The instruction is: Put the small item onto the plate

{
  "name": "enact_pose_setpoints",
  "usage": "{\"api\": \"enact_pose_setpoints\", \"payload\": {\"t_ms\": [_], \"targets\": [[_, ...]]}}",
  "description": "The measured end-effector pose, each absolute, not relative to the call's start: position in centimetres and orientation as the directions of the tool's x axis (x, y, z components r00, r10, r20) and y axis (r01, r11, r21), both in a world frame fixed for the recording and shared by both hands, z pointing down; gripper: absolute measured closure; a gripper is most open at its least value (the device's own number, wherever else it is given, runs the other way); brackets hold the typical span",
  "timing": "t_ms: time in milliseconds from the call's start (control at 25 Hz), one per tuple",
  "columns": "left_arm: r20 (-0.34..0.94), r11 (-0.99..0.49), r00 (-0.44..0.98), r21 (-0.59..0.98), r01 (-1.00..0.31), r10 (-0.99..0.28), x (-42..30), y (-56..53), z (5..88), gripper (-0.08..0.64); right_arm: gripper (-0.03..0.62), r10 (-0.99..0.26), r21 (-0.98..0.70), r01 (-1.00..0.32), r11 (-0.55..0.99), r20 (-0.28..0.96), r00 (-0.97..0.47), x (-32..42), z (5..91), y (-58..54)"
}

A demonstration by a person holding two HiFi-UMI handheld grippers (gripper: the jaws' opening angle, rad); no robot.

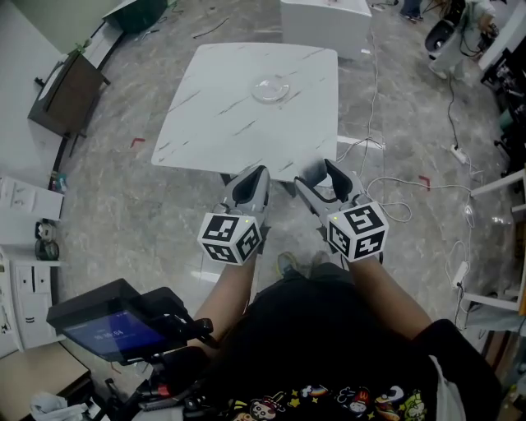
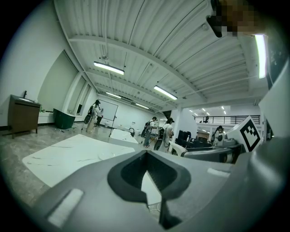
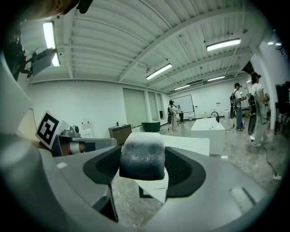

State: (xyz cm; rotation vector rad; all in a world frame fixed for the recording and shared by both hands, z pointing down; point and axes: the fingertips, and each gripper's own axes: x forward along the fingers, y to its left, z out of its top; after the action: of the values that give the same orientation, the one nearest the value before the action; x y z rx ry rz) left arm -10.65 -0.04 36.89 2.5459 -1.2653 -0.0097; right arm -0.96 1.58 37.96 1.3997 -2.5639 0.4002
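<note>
There was the big grey marbled floor [image 1: 131,214], cables trailing across its right side, and in the middle of it the white table [image 1: 246,107] with faint dark veins, its top bare apart from one thing. Beyond its far edge stood a second white block [image 1: 325,20], and off to the left a brown cabinet [image 1: 66,94] against the wall. Right at the person's left side a dark device with a lit screen [image 1: 111,325] was tilted up. Both forearms reached forward, grippers side by side at the near edge of the table, marker cubes facing up. The left gripper [image 1: 256,174] had its jaws brought together, tips meeting, nothing between them. The right gripper [image 1: 322,174] had its jaws parted only as wide as its load and clamped on it from both sides. On the far half of the table, a little right of centre, sat the clear plate [image 1: 270,89], nothing on it. And the small item [image 3: 141,156], a rounded block, pale on top and dark below, was up in the right gripper's jaws, well short of the plate.
</note>
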Motion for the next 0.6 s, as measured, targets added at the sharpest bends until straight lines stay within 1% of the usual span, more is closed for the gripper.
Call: {"api": "enact_pose_setpoints", "payload": {"t_ms": [600], "targets": [[0.119,-0.569,0.61,0.257,-0.781,-0.784,-10.7,-0.7,36.5,0.558,0.265,-0.793,-0.14,-0.84,0.525,0.278,-0.542,-1.2,37.6,0.4]]}}
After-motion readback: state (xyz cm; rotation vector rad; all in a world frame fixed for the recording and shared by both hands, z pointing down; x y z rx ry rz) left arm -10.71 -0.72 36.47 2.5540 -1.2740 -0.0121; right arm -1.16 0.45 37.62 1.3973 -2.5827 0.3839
